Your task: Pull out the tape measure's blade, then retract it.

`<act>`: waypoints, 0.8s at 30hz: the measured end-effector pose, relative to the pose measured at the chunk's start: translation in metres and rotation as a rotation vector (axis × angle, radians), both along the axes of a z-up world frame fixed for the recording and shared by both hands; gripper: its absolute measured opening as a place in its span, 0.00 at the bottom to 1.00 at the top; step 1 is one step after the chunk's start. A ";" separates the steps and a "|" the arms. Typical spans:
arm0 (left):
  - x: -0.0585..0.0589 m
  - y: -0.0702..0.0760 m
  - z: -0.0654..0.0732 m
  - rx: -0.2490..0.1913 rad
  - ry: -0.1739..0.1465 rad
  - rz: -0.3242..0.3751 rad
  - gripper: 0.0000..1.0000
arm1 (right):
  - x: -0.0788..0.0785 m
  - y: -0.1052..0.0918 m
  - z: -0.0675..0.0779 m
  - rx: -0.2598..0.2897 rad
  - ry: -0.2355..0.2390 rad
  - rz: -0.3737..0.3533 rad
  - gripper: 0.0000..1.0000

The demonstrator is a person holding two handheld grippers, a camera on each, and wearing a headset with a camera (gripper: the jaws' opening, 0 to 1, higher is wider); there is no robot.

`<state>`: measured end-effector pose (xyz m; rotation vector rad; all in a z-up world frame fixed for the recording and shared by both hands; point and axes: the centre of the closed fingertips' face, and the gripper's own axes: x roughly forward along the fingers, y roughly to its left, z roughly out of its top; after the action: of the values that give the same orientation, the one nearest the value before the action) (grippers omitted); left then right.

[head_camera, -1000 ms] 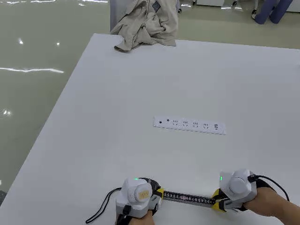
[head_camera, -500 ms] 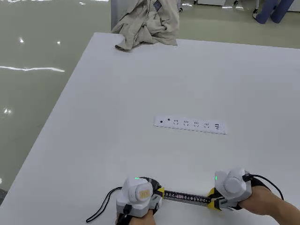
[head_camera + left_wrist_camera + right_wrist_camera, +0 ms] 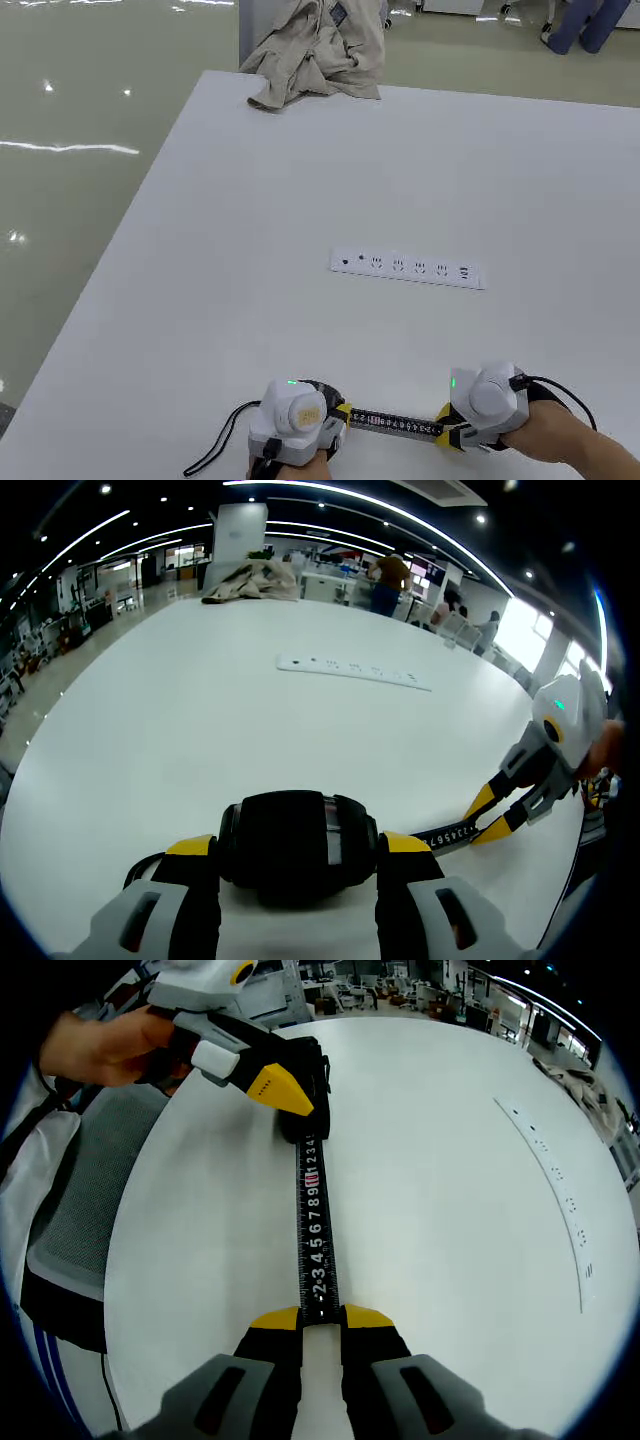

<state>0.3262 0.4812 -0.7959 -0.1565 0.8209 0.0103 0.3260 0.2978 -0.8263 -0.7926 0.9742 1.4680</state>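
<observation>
The setting is a large open-plan lab or office hall. Indicators: a wide white surface (image 3: 250,200) carrying a multi-socket power strip (image 3: 406,267), a glossy pale-green floor (image 3: 90,100) reflecting lamps, long ceiling light strips (image 3: 345,496), and rows of workstations (image 3: 400,985) with people (image 3: 388,578) standing nearby.

Black tape measure case (image 3: 297,840) with a black blade (image 3: 316,1225) printed in white numerals, one red mark; both the left gripper (image 3: 297,852) and right gripper (image 3: 320,1317) are grey-white with yellow tips; white table (image 3: 300,180), white power strip (image 3: 406,267), beige jacket (image 3: 315,50), pale green glossy floor (image 3: 80,100)
</observation>
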 end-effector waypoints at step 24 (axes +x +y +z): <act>0.000 0.000 0.000 0.001 -0.001 -0.002 0.60 | -0.003 0.031 -0.001 0.031 -0.016 0.037 0.13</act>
<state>0.3265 0.4811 -0.7962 -0.1546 0.8204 0.0093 0.3231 0.3283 -0.8269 -0.8028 0.9268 1.5031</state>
